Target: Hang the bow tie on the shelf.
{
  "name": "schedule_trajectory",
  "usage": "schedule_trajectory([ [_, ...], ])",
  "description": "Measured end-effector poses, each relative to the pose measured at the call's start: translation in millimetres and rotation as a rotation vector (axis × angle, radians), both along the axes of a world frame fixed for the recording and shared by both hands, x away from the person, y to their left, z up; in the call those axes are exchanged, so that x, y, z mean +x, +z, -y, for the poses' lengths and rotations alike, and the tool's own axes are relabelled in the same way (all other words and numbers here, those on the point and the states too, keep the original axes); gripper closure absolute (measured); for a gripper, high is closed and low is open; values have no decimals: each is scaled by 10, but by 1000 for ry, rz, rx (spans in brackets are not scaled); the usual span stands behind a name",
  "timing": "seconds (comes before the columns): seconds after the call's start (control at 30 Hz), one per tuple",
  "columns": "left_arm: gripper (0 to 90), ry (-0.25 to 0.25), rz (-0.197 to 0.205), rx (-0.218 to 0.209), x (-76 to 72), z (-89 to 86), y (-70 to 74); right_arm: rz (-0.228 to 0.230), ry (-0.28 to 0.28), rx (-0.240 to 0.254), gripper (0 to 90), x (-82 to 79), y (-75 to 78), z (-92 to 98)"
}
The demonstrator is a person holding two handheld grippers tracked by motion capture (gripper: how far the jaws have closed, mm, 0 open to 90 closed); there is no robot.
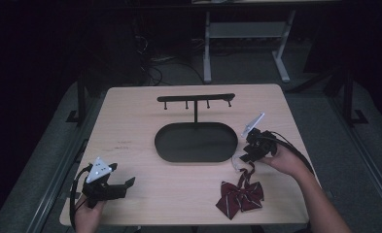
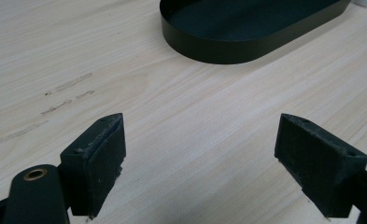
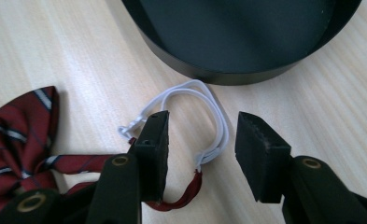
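A dark red striped bow tie [image 1: 240,196] lies near the table's front right, and its white elastic loop [image 1: 237,162] reaches toward the black oval tray [image 1: 165,150]. My right gripper [image 1: 247,154] is down over that loop. In the right gripper view the jaws [image 3: 202,121] stand partly apart with one side of the white elastic loop [image 3: 190,91] between them, and neither pad touches it. The bow tie [image 3: 13,135] lies at the left there. My left gripper [image 1: 123,187] rests at the front left, wide open with nothing between its jaws [image 2: 202,128].
A black stand with a hook bar [image 1: 196,98] rises from the tray's far side. The tray wall [image 3: 218,74] is just beyond the elastic loop, and the tray [image 2: 209,51] also lies ahead of the left jaws. Faint scuff marks [image 1: 123,143] mark the wood.
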State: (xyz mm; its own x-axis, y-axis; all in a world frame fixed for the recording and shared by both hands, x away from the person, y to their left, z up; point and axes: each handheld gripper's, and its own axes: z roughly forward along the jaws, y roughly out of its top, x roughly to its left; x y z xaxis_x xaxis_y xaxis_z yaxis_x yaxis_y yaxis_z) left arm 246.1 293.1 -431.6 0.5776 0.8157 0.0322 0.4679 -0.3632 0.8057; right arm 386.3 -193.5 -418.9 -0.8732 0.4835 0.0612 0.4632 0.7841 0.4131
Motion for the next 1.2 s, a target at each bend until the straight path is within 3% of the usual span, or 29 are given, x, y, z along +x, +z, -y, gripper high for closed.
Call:
schedule_trajectory([
  [0.2,161,-3,1,-3,1,11,-4,15,-6,-15,613,65,-51,-4],
  [0.83,161,-3,2,-5,-3,13,-3,-21,-4,-69,721,159,-221,-42],
  [1.2,161,1,1,-4,-1,4,0,13,25,-110,840,131,-237,-82],
])
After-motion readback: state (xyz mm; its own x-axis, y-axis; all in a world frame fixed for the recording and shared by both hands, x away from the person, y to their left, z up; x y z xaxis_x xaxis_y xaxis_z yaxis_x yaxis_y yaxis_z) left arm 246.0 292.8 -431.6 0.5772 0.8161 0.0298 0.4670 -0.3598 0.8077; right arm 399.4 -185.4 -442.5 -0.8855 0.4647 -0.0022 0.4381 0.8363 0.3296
